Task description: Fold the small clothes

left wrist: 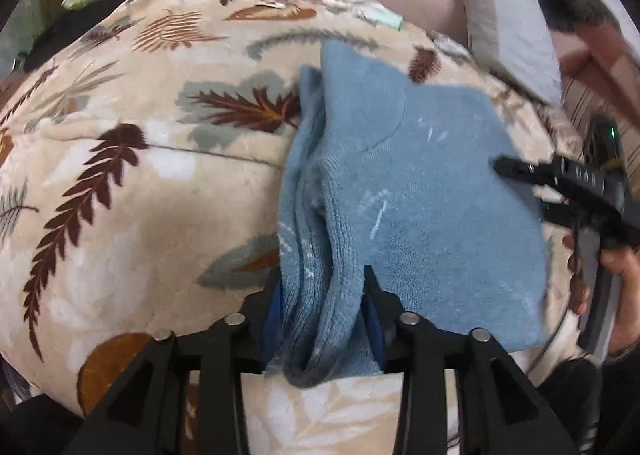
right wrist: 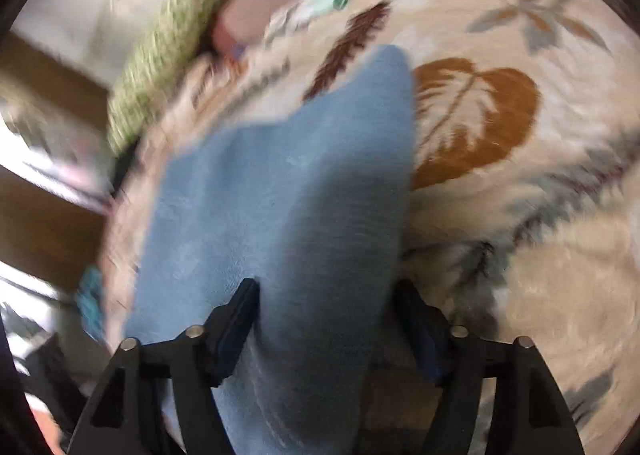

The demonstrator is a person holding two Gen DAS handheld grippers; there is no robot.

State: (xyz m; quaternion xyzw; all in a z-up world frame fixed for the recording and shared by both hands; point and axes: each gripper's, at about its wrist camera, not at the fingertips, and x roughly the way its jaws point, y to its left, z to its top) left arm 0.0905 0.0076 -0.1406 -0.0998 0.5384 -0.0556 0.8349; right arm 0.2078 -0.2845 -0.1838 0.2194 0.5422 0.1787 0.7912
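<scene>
the blue sock (left wrist: 420,183) is laid on the leaf-print blanket (left wrist: 120,183), judged partly folded, its bunched left edge sitting between the left gripper (left wrist: 325,319), while the right gripper (right wrist: 326,319) is spread wide around the other end, pads apart from it.

Blue garment (right wrist: 280,195) (blurred) between the right claw's (right wrist: 328,319) parted fingers.
</scene>
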